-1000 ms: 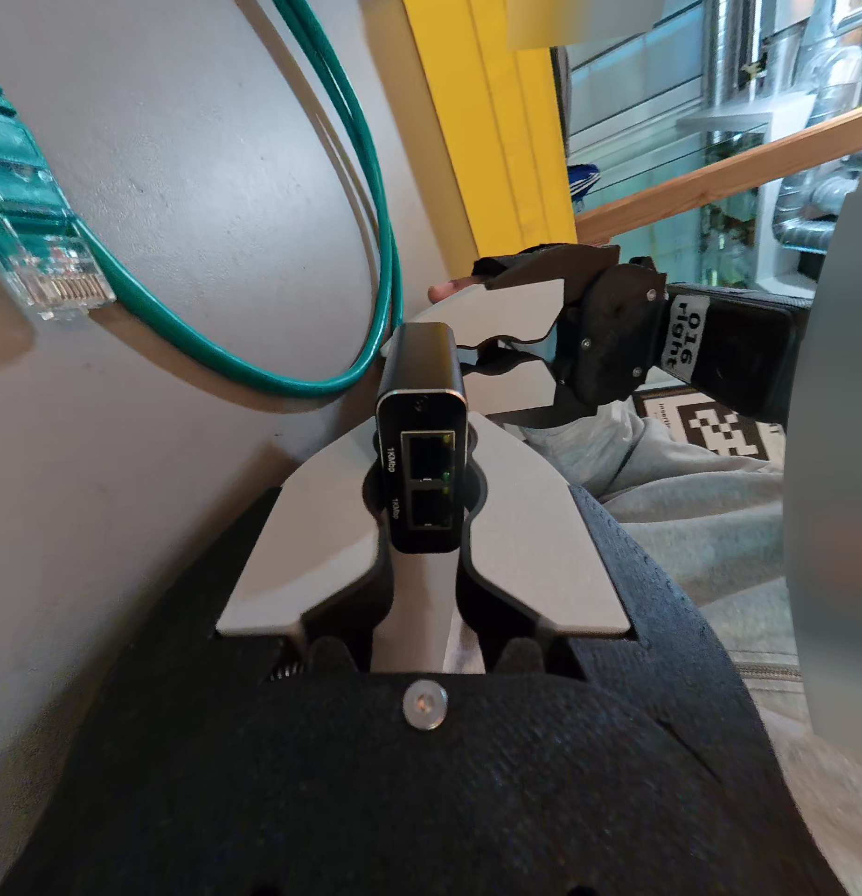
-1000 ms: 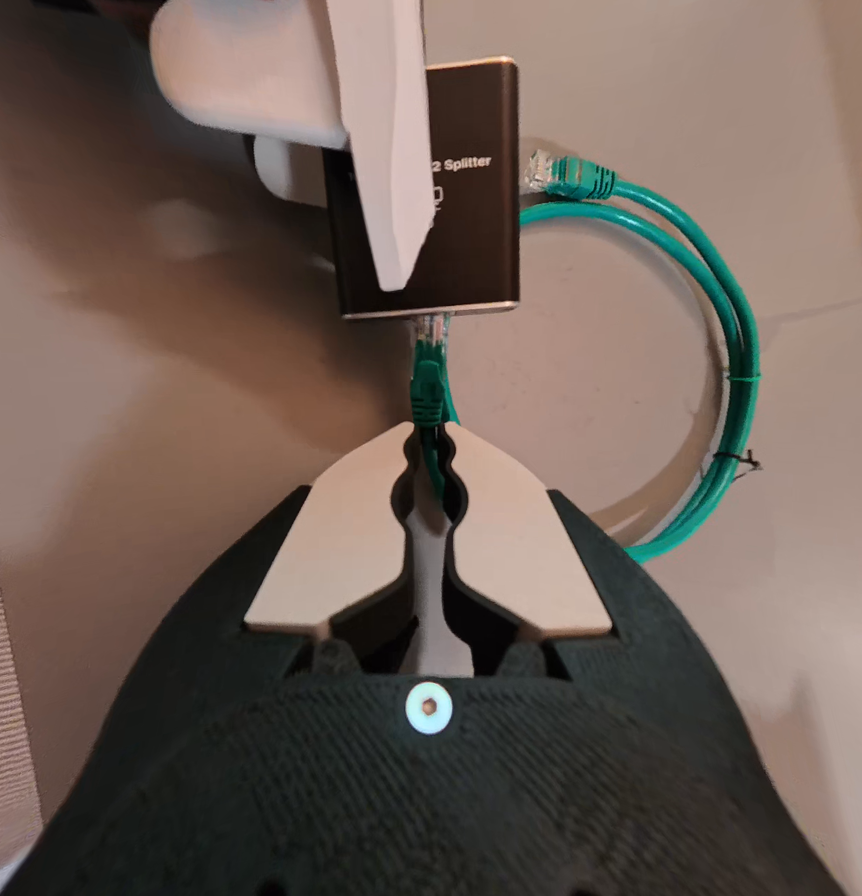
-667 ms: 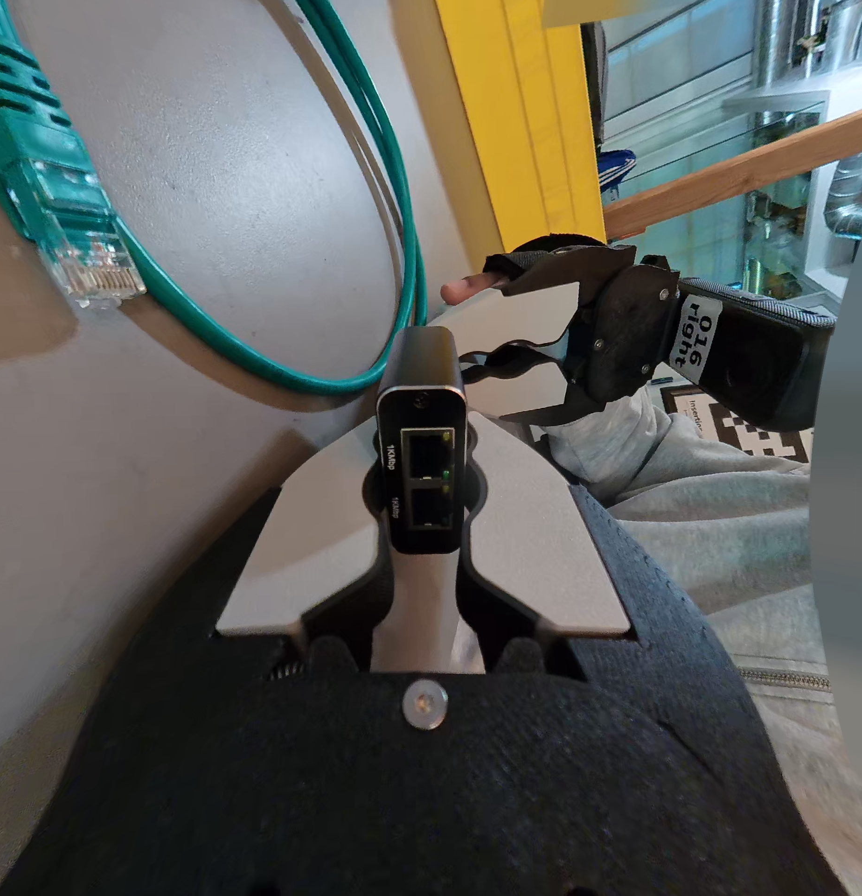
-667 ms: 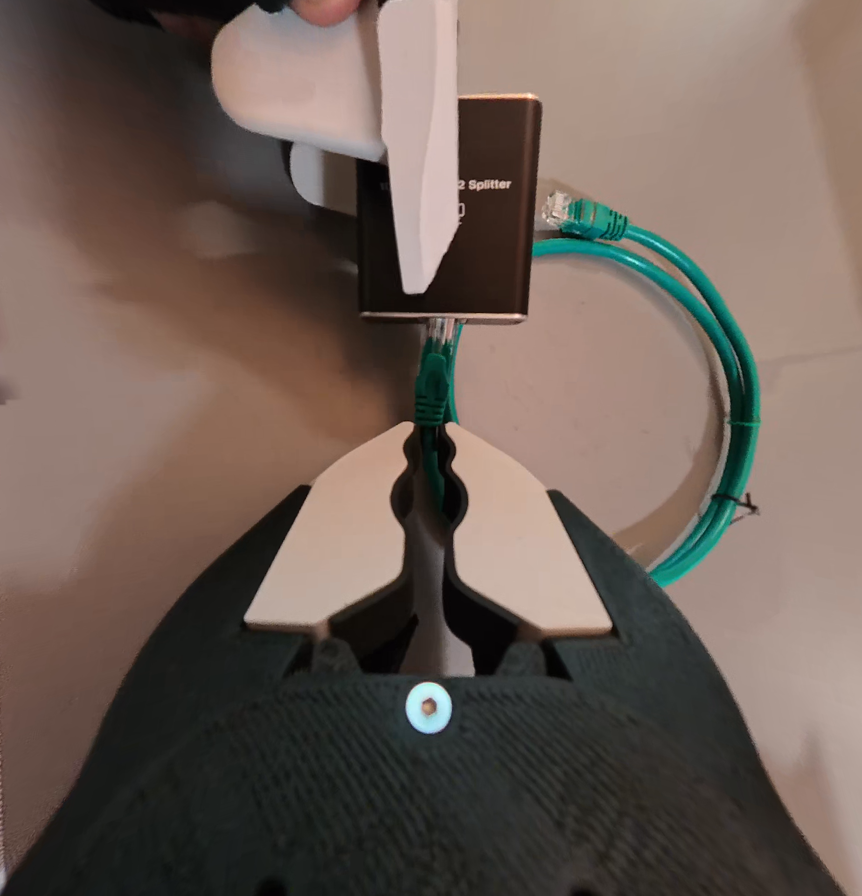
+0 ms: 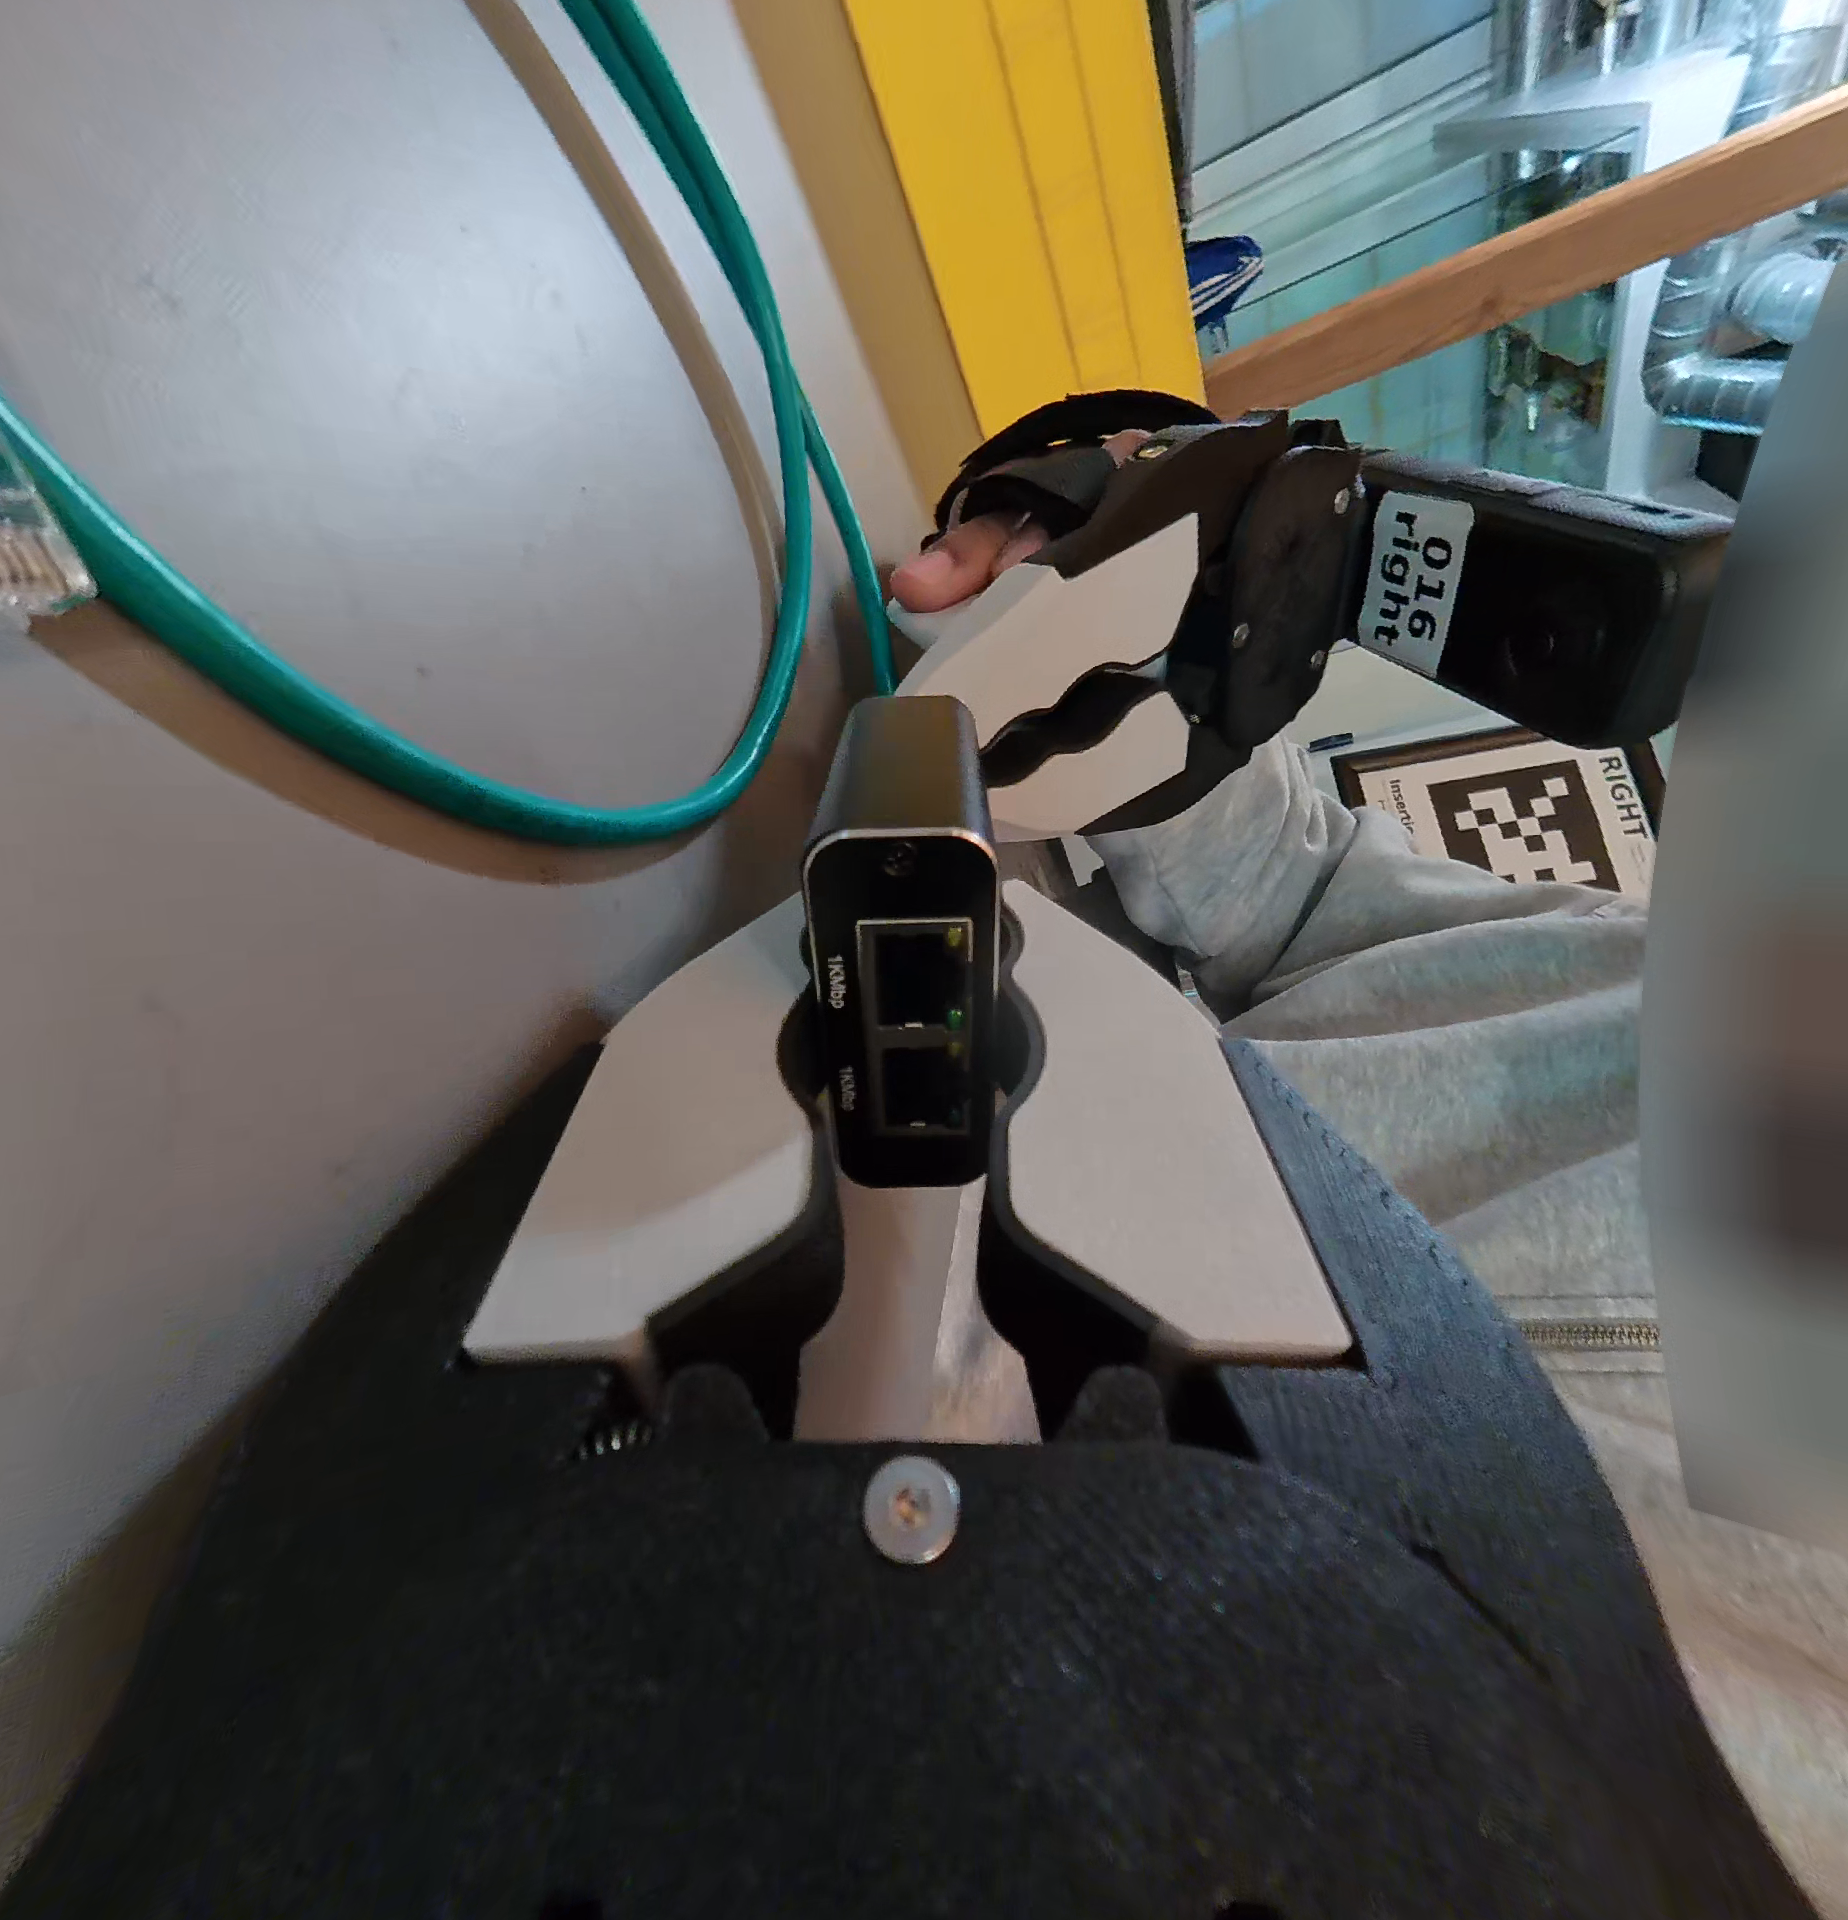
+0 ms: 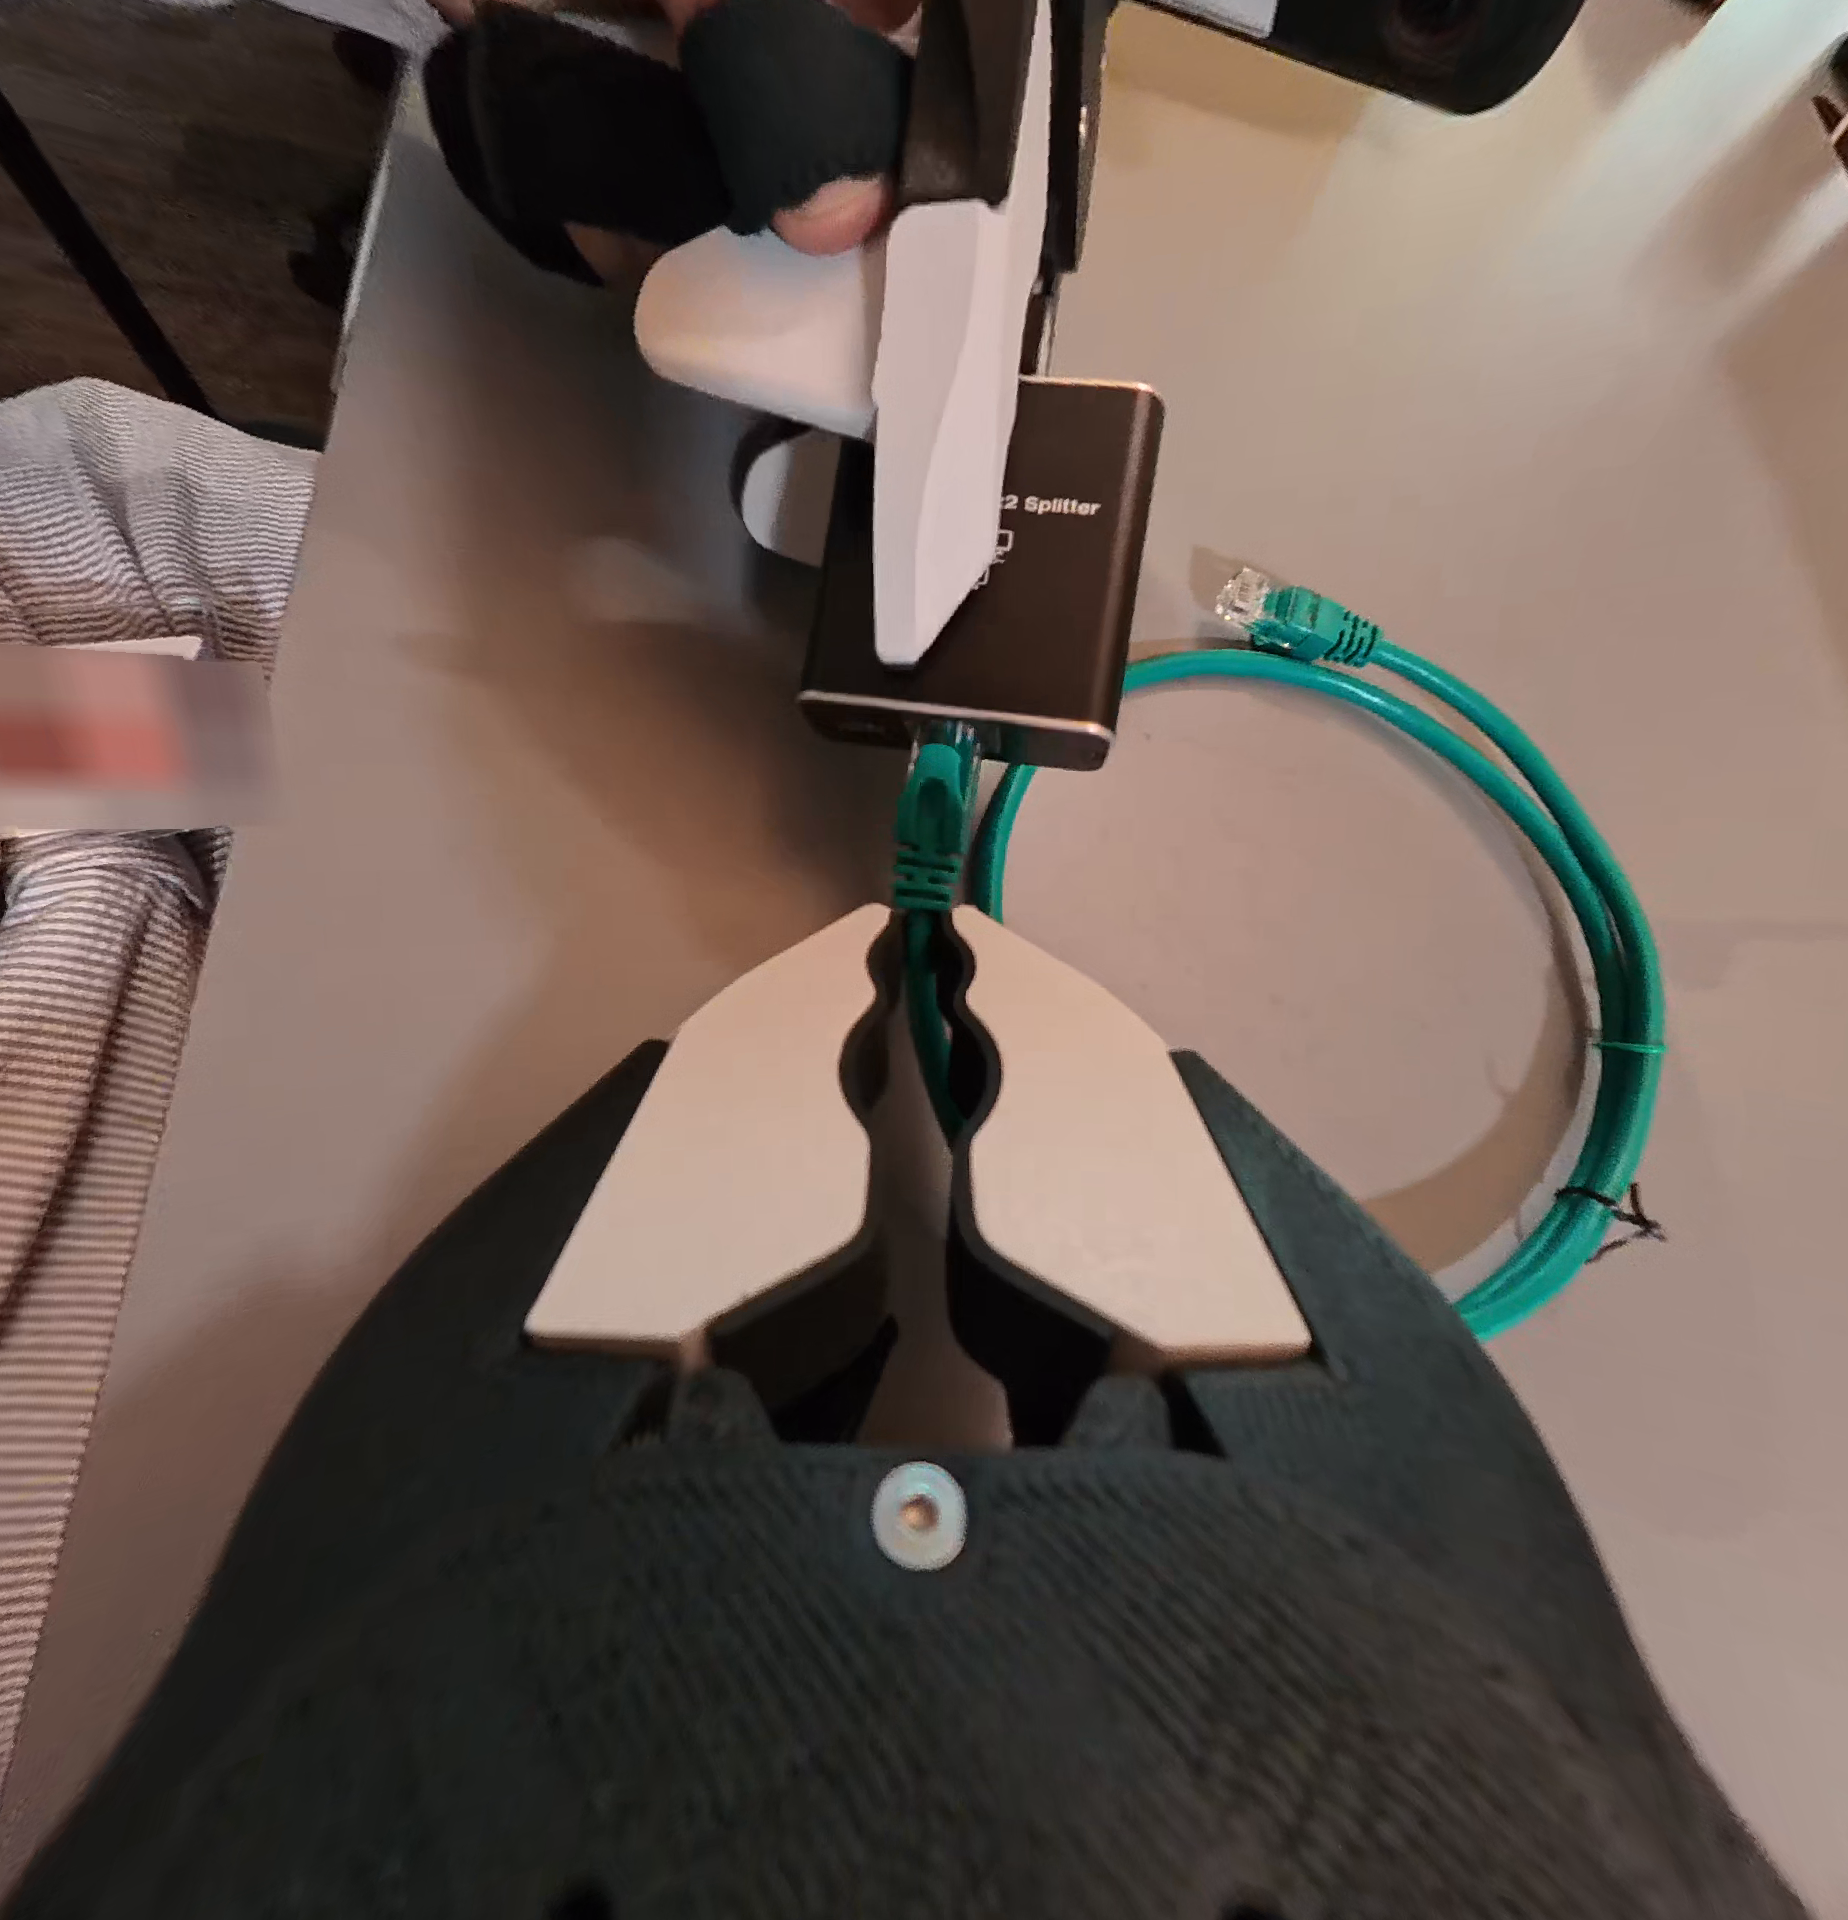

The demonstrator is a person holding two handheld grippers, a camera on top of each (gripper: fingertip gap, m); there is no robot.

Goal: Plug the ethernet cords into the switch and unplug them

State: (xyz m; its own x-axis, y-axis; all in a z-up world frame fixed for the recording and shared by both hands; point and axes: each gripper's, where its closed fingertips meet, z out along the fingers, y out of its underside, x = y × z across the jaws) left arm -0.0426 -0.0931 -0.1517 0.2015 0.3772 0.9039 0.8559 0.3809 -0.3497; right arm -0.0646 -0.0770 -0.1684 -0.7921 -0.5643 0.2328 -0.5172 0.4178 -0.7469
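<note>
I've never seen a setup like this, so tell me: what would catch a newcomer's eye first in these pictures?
Probably the bright green ethernet cord, looped on the pale table at the right, its free plug lying loose. Next, the small dark switch in mid-frame, clamped by the left gripper, with the cord's other plug at its near end. The right gripper pinches the cord just behind that plug.

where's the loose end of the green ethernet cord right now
In the right wrist view, the clear plug on the green ethernet cord lies unplugged on the beige tabletop, just right of the small black metal switch.
</note>
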